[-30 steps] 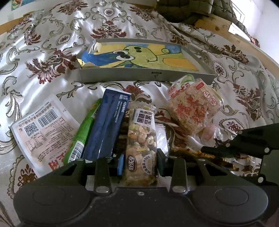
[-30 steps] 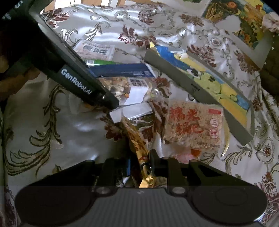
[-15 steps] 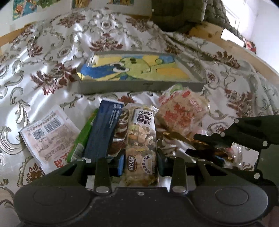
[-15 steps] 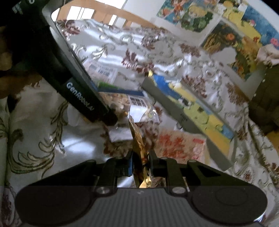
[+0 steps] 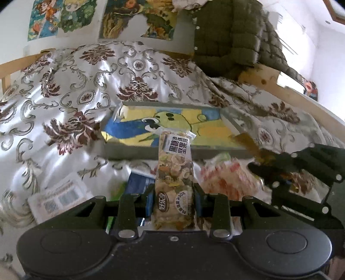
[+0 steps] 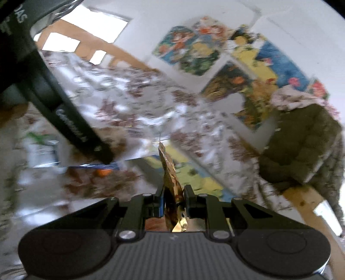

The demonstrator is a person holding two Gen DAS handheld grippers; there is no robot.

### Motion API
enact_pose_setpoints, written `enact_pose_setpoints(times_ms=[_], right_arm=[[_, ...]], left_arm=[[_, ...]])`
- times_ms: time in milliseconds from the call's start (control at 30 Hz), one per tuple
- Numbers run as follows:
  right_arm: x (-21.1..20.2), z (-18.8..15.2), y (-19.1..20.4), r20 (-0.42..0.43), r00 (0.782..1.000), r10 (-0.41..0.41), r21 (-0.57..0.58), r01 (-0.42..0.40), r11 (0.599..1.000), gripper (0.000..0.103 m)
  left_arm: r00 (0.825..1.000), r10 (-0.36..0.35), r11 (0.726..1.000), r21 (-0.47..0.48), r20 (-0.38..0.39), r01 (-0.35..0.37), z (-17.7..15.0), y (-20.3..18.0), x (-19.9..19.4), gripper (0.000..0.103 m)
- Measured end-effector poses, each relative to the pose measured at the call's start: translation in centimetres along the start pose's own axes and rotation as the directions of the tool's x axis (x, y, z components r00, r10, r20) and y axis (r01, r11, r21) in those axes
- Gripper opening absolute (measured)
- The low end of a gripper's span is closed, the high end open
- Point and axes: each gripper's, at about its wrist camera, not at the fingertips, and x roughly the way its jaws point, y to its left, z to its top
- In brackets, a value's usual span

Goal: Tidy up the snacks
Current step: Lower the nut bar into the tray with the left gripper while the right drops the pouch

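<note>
Satin bedding (image 5: 90,90) patterned with maroon flowers is bordered by poster-covered walls (image 5: 138,19). A nut bar (image 5: 174,178) is pinched by the left gripper (image 5: 174,206), a golden packet (image 6: 170,181) by the right gripper (image 6: 172,200), before a tray (image 5: 172,129).

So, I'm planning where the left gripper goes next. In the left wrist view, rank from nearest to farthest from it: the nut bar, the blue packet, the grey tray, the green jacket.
1. nut bar: clamped in the left gripper.
2. blue packet: just left of the fingers, on the bedspread.
3. grey tray: ahead, beyond the snacks.
4. green jacket: far back, upper right.
</note>
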Motion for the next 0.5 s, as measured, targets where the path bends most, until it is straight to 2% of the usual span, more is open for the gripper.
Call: enact_pose_setpoints(times_ms=[200,300,500], right_arm=[[4.8,0.3,-4.2,-0.041,0.996,-0.079,0.148,0.085,0.985,0.02],[7.1,-0.3,-5.7,-0.07,0.992,-0.107,0.186,0.119,0.975,0.02],[11.6,-1.9,-7.8,-0.123,0.987,-0.105,0.246,0.133,0.96,0.02]], left_arm=[[0.998,0.006,0.995,-0.095,0.066,0.001,4.1,0.3,4.0,0.038],[0.999,0.022,0.99,-0.142,0.033,-0.018,6.2,0.6,7.1,0.038],[0.999,0.042,0.989,-0.139,-0.013,-0.044,8.9,0.7,11.9,0.038]])
